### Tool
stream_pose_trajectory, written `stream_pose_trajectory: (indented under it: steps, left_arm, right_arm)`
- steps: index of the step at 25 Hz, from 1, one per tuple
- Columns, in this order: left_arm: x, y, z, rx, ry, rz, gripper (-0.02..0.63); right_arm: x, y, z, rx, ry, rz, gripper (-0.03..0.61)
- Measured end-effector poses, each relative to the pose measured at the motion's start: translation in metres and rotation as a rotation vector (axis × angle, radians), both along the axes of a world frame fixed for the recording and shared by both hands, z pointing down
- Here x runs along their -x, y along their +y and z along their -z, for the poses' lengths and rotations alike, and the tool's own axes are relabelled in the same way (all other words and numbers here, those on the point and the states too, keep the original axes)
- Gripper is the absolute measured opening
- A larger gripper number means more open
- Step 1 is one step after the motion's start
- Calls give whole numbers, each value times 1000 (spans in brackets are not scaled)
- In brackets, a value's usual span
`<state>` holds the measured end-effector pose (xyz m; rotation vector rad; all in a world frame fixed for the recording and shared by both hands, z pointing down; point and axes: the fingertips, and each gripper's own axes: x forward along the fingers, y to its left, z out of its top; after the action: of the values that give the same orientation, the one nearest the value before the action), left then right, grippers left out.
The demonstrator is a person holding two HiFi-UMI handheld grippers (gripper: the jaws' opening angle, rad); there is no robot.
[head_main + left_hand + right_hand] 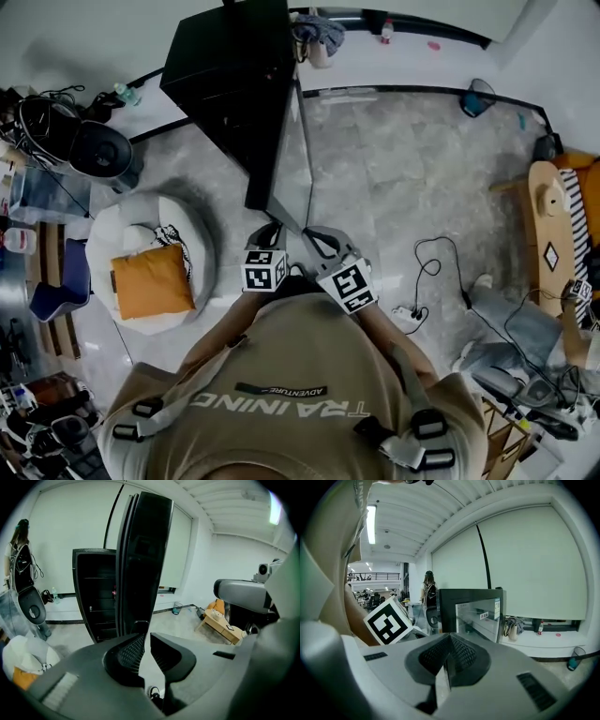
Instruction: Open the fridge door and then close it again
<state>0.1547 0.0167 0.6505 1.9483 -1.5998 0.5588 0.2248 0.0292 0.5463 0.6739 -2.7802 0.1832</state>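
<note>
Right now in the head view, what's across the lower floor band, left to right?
orange cushion → left tool → right tool → white power strip → wooden bench. Fridge door left out: it overlaps both tools.

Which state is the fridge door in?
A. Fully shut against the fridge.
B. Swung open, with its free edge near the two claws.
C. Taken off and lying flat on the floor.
B: in the head view the fridge door stands upright and angles away from the black fridge, with its free edge ending close to both claws.
</note>
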Motion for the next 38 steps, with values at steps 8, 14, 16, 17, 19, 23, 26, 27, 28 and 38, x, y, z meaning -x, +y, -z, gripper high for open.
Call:
stream_pose_trajectory:
  steps: [8,14,16,17,19,23,26,27,28,38]
  left_arm:
    - [-11,3,1,-8,45,-47,26]
    - [-35,-2,2,11,44,-16,26]
    - [-44,-1,1,23,49,3,26]
    - [-49,-1,1,25,51,17,26]
    - [-56,-2,2,17,46,45,26]
    - [-75,-10,3,7,40,78,26]
    - [-88,-18,2,1,32,90,17]
    - [-92,-20,1,1,27,90,9]
    - [-96,-21,0,1,24,86,2]
    - [-98,-12,12,-22,16,113,1]
  right_arm:
    - [-4,4,0,19,23,-55,-5]
    - [-26,-7,-10,64,16,-5,-5]
    - [-36,-14,-9,60,23,25,-5]
    - [-40,-17,-8,53,23,42,-5]
    - [-49,-24,-6,31,23,74,-5]
    - [-73,-40,-12,29,11,97,-5]
    - [-86,-49,-20,34,8,114,-5]
    - [-89,-51,-22,34,5,122,-5]
    - [-91,-52,-23,33,2,129,-5]
    - [-87,-57,-15,31,-44,213,-5]
